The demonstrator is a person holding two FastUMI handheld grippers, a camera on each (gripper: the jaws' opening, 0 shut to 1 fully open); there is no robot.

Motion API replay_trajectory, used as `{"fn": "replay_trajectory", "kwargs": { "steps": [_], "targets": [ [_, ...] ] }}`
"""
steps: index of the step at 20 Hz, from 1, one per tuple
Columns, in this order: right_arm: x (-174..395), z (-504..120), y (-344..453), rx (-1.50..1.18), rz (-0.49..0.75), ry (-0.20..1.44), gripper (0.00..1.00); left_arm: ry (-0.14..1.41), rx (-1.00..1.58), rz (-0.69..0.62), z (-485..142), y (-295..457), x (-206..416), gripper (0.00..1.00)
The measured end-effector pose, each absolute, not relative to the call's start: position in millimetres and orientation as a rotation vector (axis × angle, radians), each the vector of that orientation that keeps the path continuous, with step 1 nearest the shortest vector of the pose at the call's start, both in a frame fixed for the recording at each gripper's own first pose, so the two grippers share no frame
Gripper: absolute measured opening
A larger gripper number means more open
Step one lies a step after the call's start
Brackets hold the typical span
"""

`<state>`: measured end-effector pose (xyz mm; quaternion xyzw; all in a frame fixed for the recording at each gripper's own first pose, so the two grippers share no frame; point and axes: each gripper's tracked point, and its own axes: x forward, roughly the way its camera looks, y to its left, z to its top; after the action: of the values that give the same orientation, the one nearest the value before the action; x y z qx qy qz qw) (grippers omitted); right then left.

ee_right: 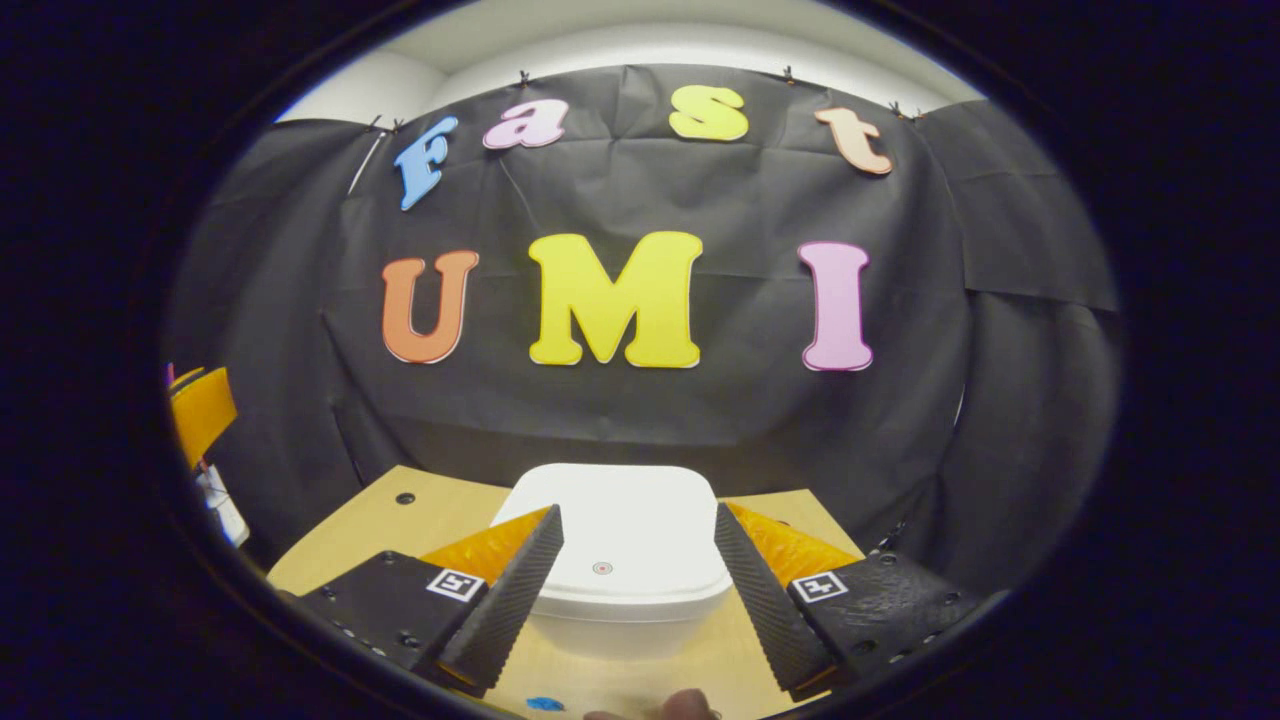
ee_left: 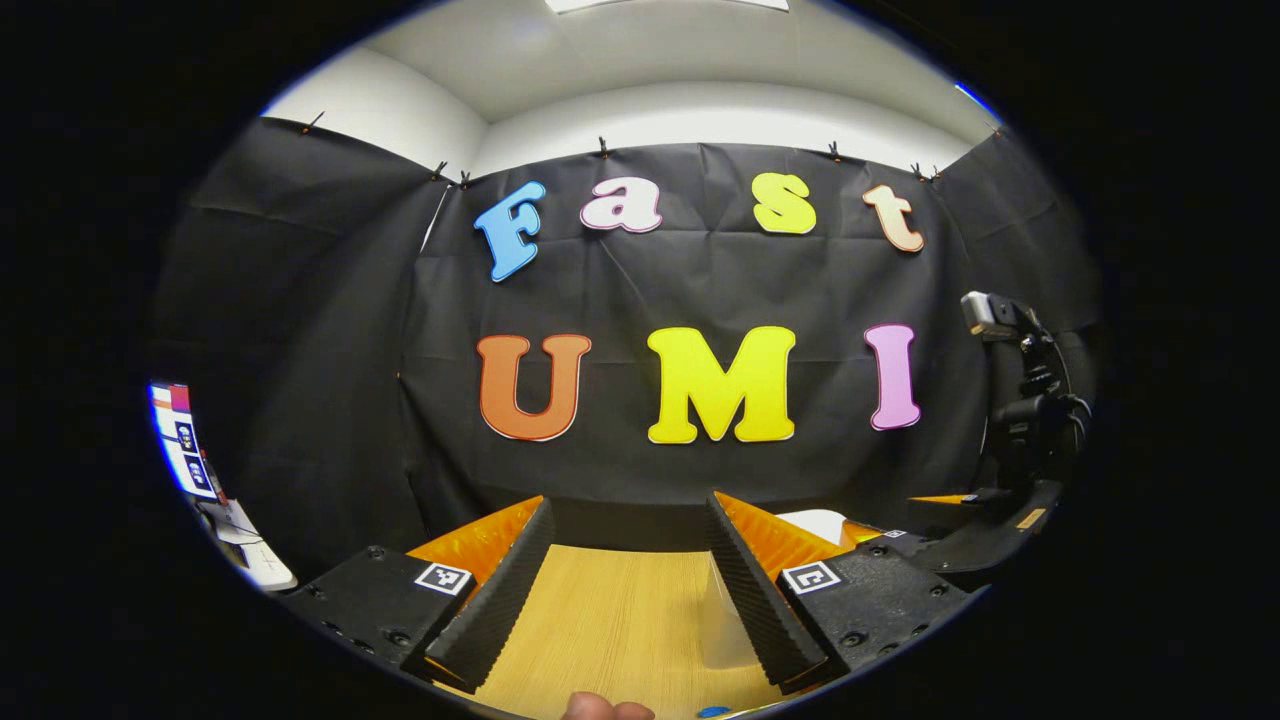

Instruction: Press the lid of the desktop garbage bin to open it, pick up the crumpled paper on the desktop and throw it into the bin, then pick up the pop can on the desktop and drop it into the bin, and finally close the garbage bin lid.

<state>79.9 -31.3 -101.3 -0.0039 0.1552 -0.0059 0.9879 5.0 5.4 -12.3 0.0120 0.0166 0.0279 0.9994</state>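
**Bin lid still down, nothing thrown away yet**

In the right gripper view the right gripper (ee_right: 635, 590) hangs with its fingers spread wide and nothing between the pads. Just beyond and partly between the fingertips stands the white garbage bin (ee_right: 615, 570) on the wooden desk (ee_right: 400, 520). Its lid (ee_right: 610, 530) lies flat and closed, with a small round mark near the front edge, roughly midway between the two fingers. Judging by this, the first step, pressing the lid open, is not yet done.

In the left gripper view the left gripper (ee_left: 630, 590) is likewise open, its fingers wide apart over bare desk and gripping nothing. A sliver of white beyond its right finger may be the bin, though too little shows to be sure. The other gripper's body stands farther off to the right.

I cannot make out the crumpled paper or the pop can ahead of either pair of fingers, so their places cannot be told. All steps appear to remain: open, paper, can, close.
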Motion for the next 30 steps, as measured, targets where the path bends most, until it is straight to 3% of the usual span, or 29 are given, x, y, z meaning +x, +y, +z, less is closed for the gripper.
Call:
{"fn": "replay_trajectory", "kwargs": {
  "steps": [4,5,6,7,10,11,13,23,28,29,30],
  "targets": [
    [94,-117,-25,0.0,0.006,0.36,0.91,0.041,0.026,0.079,-16,12,6,0.96],
    [96,-119,-26,-0.002,0.0,0.374,0.77,0.042,0.027,0.083,-16,13,5,0.96],
    [99,-123,-28,-0.002,-0.013,0.384,0.73,0.041,0.03,0.085,-16,13,5,0.96],
    [102,-126,-30,0.002,-0.019,0.39,0.58,0.039,0.033,0.085,-15,13,5,0.96],
    [107,-141,-28,0.024,-0.022,0.416,0.39,0.038,0.047,0.096,-15,15,7,0.96],
    [101,-141,-35,0.012,-0.064,0.425,0.39,0.043,0.046,0.098,-16,15,9,0.96],
    [112,-155,-37,0.024,-0.066,0.455,0.04,0.051,0.042,0.105,-18,18,6,0.96],
    [105,-179,-33,0.092,-0.027,0.508,0.01,0.081,0.028,0.105,-31,17,9,0.96],
    [104,-156,-35,0.016,-0.022,0.454,0.01,0.079,0.023,0.087,-32,12,9,0.97],
    [103,-146,-33,0.035,-0.012,0.433,0.31,0.085,0.017,0.082,-34,11,9,0.96],
    [101,-134,-37,0.035,-0.019,0.393,0.45,0.094,0.008,0.074,-38,6,10,0.96]
  ]
}}
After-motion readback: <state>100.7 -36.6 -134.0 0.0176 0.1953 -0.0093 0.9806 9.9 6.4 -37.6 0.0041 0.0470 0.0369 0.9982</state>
